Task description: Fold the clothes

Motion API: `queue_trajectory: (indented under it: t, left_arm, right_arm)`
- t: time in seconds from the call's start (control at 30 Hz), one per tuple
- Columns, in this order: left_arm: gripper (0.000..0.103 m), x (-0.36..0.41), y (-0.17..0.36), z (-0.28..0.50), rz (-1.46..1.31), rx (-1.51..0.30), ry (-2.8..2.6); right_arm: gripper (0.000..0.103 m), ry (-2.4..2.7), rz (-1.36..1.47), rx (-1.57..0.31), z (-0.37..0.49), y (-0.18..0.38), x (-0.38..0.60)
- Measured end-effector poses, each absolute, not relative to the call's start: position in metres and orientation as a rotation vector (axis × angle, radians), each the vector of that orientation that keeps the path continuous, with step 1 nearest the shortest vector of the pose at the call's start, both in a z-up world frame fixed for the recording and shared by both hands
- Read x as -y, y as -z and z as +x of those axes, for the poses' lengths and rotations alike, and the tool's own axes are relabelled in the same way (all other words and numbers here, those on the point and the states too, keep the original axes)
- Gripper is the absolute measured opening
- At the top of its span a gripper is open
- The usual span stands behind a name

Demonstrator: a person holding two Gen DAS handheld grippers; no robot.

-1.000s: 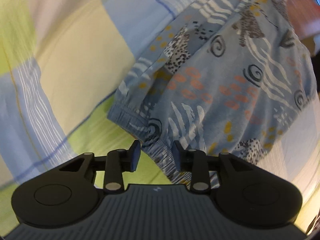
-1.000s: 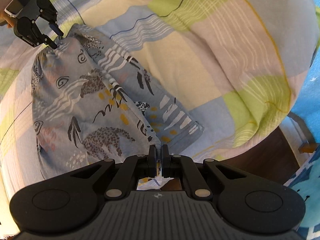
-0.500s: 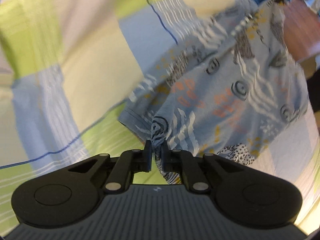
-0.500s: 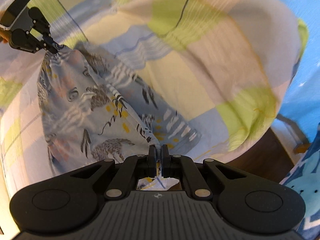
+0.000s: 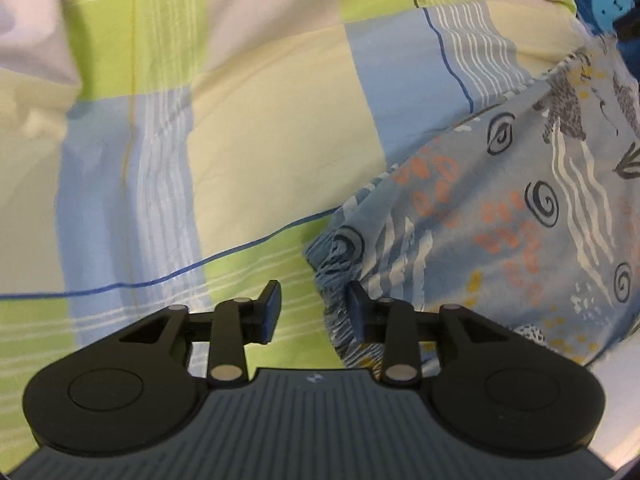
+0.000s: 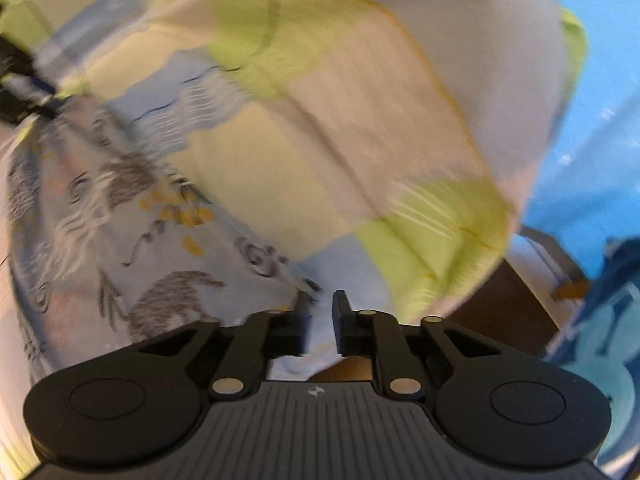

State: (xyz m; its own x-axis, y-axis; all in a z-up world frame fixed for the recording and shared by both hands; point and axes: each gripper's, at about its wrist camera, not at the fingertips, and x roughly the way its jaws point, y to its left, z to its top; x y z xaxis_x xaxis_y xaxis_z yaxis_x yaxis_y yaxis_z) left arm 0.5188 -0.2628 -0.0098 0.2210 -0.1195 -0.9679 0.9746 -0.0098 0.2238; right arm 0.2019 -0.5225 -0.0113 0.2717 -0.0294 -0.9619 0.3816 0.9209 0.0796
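The left gripper (image 5: 314, 308) has its fingers spread apart, the patterned blue garment (image 5: 500, 220)'s gathered edge just beside the right finger. The right gripper (image 6: 320, 320) gapes too, empty. The garment lies on the checked bedsheet (image 5: 260, 120).

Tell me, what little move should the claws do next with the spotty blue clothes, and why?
Probably close the left claw on the gathered edge of the blue patterned garment. Both claws look open now, that frilly edge sits right by the left claw's fingers, and the garment lies loose on the checked bedsheet. The right claw is beside its other end.
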Motion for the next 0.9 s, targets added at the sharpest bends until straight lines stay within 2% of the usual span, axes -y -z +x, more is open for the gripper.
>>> queue_trajectory:
  t: [0.17,0.33,0.6,0.73,0.9]
  left_arm:
    - [0.032,0.235,-0.008,0.508,1.171,-0.935,1.060]
    - [0.034,0.216,-0.018,0.482,1.098,-0.951,1.045]
    - [0.039,0.187,-0.028,0.403,0.963,-0.923,1.102]
    - [0.041,0.166,-0.029,0.357,0.895,-0.914,1.121]
    - [0.048,0.127,-0.037,0.299,0.851,-0.890,1.141]
  right_arm:
    - [0.017,0.235,0.347,-1.296,0.184,0.004,0.512]
    - [0.023,0.165,0.365,-1.315,0.183,0.001,0.492]
    - [0.028,0.162,0.328,-1.319,0.166,-0.015,0.457]
    - [0.032,0.183,0.290,-1.287,0.154,-0.040,0.436]
    - [0.032,0.072,0.170,-1.247,0.149,-0.073,0.392]
